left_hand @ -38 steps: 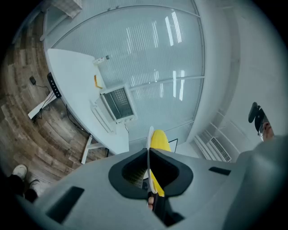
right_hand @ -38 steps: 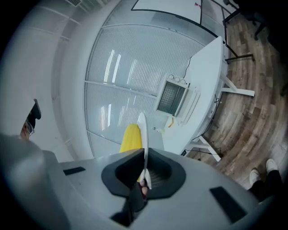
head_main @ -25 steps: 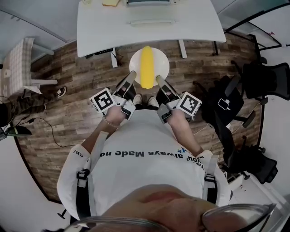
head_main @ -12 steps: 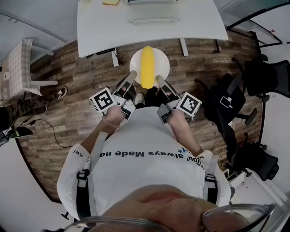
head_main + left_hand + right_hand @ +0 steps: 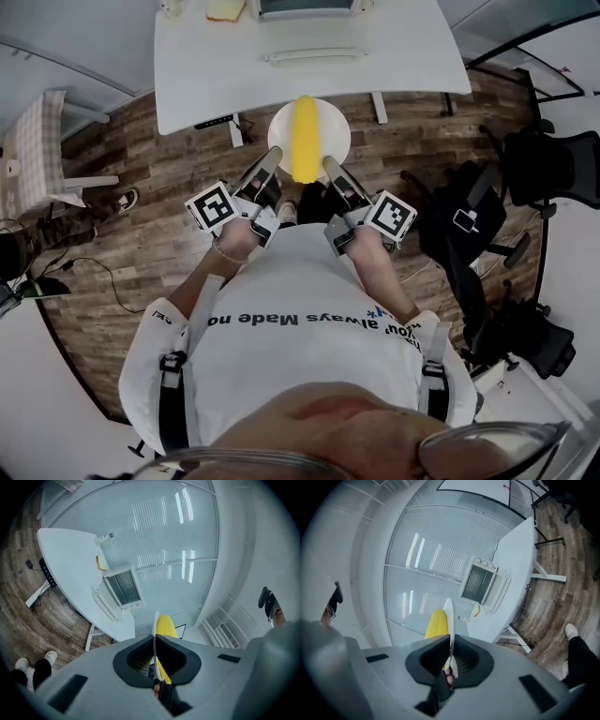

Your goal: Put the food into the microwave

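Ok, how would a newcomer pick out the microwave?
Look at the white table ahead of the person, beyond the plate of yellow food. The microwave sits toward its far side: a white box with a dark mesh window, unlike the small yellow item beside it.

Head view looks steeply down; 2 gripper views look close along their jaws; all 3 share the plate (image 5: 334, 129) and tabletop (image 5: 403, 52).
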Motion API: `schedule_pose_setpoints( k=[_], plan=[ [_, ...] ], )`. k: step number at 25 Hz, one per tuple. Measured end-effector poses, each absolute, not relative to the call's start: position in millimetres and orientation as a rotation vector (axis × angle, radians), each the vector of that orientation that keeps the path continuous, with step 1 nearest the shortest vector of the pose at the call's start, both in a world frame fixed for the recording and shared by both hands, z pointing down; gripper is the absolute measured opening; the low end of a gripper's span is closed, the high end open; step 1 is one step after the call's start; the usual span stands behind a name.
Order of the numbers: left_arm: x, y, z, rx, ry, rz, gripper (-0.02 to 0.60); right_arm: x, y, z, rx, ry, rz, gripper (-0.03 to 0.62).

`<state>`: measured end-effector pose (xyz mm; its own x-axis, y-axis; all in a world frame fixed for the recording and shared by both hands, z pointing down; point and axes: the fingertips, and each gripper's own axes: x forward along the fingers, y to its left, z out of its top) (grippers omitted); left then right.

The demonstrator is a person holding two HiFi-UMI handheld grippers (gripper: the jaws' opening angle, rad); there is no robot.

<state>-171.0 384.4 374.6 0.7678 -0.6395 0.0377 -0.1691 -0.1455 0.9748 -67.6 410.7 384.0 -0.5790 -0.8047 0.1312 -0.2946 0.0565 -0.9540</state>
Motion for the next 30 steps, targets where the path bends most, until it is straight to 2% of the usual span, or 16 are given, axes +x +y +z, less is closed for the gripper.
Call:
schedule_pose_setpoints(
  k=[30],
  plan=[
    [-50,223,376,1.65,-0.736,-0.539,0.018,55,240,389,-1.016,1.964,-1.602,0.021]
  ],
)
